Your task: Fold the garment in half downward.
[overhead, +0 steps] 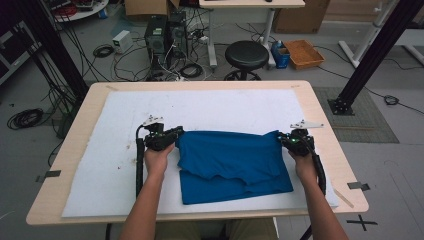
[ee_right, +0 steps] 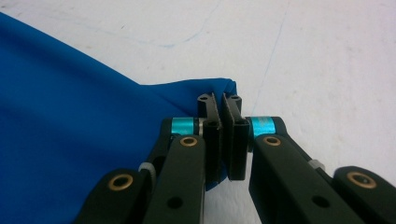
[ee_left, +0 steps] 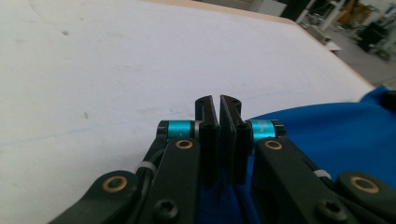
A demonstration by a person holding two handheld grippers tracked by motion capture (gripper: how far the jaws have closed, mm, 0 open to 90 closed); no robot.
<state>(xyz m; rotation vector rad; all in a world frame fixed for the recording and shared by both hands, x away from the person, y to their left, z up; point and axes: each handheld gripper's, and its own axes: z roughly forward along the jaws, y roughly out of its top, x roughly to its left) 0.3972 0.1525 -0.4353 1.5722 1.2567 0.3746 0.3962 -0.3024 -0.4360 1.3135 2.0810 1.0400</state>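
Observation:
A blue cloth [overhead: 232, 162] lies folded on the white mat [overhead: 125, 115], its far edge stretched between both grippers. My left gripper [overhead: 177, 134] pinches the cloth's far left corner. In the left gripper view the jaws [ee_left: 219, 100] stand shut, with blue fabric [ee_left: 336, 130] caught low between them and spreading to the right. My right gripper [overhead: 282, 137] holds the far right corner. In the right gripper view its jaws [ee_right: 219, 99] are shut on the tip of the cloth [ee_right: 70, 140], which runs off to the left.
The mat covers most of a light wooden table [overhead: 75, 145]. Behind the table's far edge are a black stool [overhead: 246, 55], computer towers [overhead: 165, 37] and cables on the floor. Bare mat stretches beyond the cloth and to its left.

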